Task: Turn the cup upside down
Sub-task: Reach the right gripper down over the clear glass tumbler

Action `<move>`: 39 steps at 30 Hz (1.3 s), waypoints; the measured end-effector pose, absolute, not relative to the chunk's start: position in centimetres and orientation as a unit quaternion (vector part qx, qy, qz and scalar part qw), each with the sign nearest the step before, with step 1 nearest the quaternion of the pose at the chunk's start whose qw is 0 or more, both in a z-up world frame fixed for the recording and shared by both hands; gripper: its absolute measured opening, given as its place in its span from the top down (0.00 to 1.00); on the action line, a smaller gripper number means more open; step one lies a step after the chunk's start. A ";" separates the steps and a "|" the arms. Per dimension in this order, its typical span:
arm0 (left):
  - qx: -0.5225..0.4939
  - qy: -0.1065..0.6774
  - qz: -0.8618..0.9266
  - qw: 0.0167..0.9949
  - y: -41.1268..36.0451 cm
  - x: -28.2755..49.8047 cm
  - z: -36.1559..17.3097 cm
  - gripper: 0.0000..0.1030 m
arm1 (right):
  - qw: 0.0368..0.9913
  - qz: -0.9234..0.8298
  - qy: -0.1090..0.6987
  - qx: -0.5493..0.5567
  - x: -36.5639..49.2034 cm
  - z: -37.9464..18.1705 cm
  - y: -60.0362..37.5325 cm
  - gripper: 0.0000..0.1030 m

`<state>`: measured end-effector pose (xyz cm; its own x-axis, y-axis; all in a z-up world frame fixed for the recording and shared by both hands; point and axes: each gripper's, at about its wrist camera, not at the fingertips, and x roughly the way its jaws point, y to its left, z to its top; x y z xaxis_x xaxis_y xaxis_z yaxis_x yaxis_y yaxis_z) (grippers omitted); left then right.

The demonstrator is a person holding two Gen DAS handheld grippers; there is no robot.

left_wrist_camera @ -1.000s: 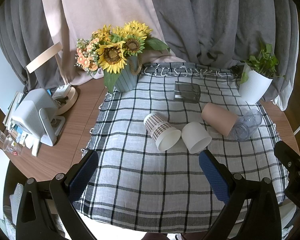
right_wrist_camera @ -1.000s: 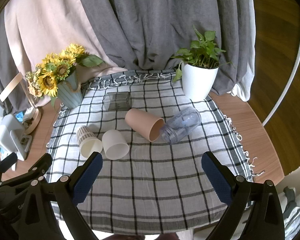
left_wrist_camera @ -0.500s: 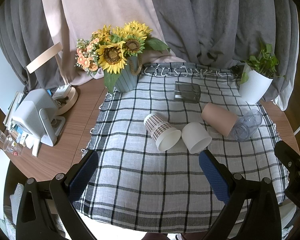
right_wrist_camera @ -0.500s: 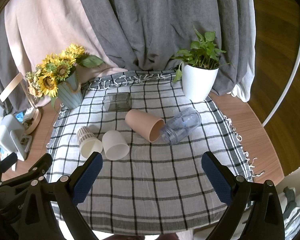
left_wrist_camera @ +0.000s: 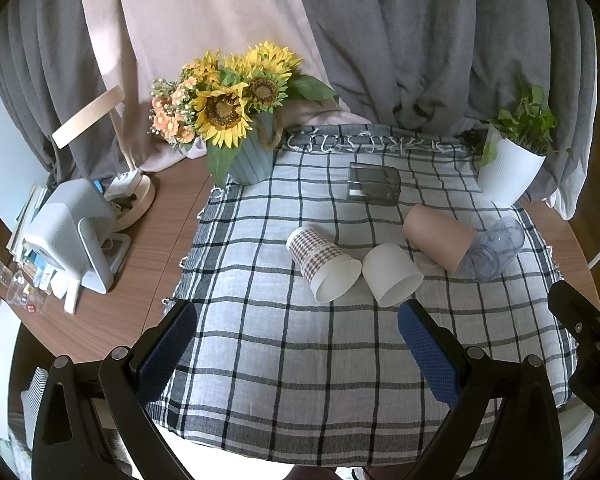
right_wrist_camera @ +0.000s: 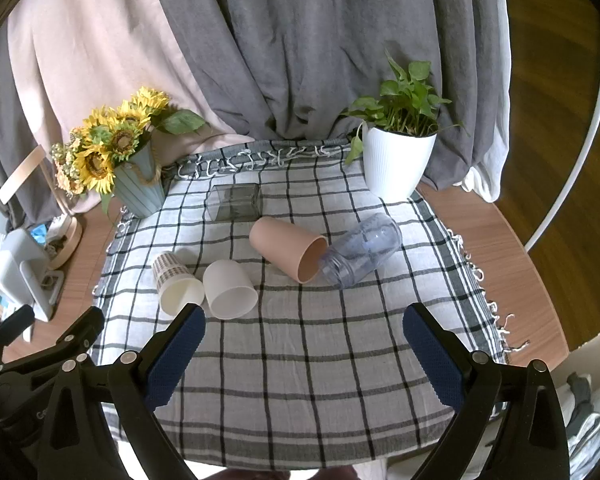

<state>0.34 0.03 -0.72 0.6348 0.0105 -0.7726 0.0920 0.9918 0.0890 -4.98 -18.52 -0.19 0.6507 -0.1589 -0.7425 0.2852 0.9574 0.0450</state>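
Left gripper [left_wrist_camera: 296, 340] held wide apart, blue-padded fingers [left_wrist_camera: 166, 350] splayed to either side of the lower frame, nothing between them. Right gripper [right_wrist_camera: 303, 342] likewise spread wide, blue pads [right_wrist_camera: 430, 354] facing inward, nothing clamped. Both pointed forward and tilted downward, raised and touching nothing. Black body of the left gripper [right_wrist_camera: 40, 344] seen at the lower left of the right wrist view; part of the right gripper [left_wrist_camera: 584, 328] seen at the right edge of the left wrist view. Grippers side by side, apart.
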 end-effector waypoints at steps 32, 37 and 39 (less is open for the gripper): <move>-0.050 0.513 0.193 0.835 -0.2 12.4 -5.2 0.00 | 0.848 0.077 0.522 -0.041 14.4 -3.5 -19.2 0.03; -0.067 0.537 0.214 0.814 -0.8 15.3 -7.0 0.01 | 0.813 0.124 0.557 -0.112 19.7 -4.5 -17.8 0.03; -0.070 0.541 0.225 0.807 -0.8 16.3 -7.5 0.01 | 0.796 0.139 0.572 -0.143 21.5 -5.3 -17.0 0.03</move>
